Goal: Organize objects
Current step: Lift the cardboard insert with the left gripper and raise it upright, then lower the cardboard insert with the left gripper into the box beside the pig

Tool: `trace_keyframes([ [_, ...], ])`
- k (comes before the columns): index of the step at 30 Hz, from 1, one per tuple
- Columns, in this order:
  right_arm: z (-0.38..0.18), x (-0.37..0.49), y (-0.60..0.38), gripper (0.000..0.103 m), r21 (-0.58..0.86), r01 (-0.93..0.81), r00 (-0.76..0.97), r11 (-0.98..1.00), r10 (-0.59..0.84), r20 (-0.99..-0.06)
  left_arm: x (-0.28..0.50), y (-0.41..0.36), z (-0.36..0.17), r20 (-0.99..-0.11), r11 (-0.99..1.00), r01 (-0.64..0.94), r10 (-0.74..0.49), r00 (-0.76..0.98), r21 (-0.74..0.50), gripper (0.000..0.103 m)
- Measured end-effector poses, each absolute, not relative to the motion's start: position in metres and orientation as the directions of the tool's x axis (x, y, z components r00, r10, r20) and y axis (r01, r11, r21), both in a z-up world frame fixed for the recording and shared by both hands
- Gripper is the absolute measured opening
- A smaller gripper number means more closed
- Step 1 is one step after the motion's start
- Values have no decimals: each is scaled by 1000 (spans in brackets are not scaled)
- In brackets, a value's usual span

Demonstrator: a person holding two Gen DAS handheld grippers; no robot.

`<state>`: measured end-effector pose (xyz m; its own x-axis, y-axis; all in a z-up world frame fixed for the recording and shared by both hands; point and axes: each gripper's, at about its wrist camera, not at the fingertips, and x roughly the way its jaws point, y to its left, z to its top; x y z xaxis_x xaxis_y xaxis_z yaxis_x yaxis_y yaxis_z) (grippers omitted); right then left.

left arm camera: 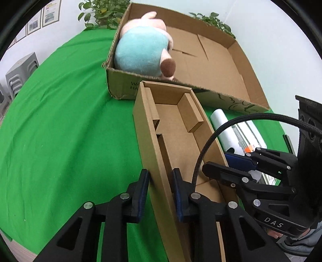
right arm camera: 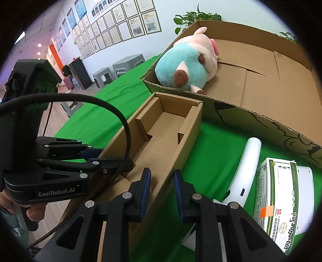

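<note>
A long narrow cardboard box (left arm camera: 177, 137) lies open on the green cloth; it also shows in the right wrist view (right arm camera: 161, 137). My left gripper (left arm camera: 160, 193) straddles the box's left wall, jaws a little apart around it. My right gripper (right arm camera: 162, 193) straddles the box's right wall the same way, and it shows from the side in the left wrist view (left arm camera: 239, 163). A plush pig (left arm camera: 142, 50) in teal lies in a large flat cardboard box (left arm camera: 231, 66). A white curved device (right arm camera: 244, 171) and a green-and-white packet (right arm camera: 281, 203) lie on the cloth to the right.
The green cloth (left arm camera: 60, 131) covers the table. Potted plants (left arm camera: 102, 12) stand behind the large box. Grey stools (right arm camera: 120, 68) and a wall of framed papers (right arm camera: 112, 24) lie beyond the table's left edge. A black cable (left arm camera: 217, 133) arcs over the narrow box.
</note>
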<state>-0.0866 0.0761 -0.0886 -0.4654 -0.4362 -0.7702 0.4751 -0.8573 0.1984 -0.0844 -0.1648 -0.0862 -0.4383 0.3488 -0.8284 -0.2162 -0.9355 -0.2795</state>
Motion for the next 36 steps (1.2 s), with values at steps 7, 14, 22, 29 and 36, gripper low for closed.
trace_keyframes([
  [7, -56, -76, 88, 16, 201, 453, -582, -869, -459, -672, -64, -166, -27, -739, -944, -240, 328, -589, -228, 20],
  [14, 3, -63, 111, 12, 172, 428, -754, -887, -455, -473, -57, -146, 50, -566, -942, -295, 332, -755, -160, 18],
  [22, 74, -83, 133, 11, 100, 373, -876, -923, -385, -292, -92, -118, 126, -371, -907, -399, 419, -829, -132, 18],
  [29, 103, -141, 144, 11, 71, 326, -906, -943, -333, -262, -156, -101, 153, -370, -892, -420, 451, -812, -165, 18],
  [36, 84, -193, 148, 11, 125, 297, -880, -947, -322, -350, -244, -85, 129, -491, -898, -393, 439, -752, -200, 18],
])
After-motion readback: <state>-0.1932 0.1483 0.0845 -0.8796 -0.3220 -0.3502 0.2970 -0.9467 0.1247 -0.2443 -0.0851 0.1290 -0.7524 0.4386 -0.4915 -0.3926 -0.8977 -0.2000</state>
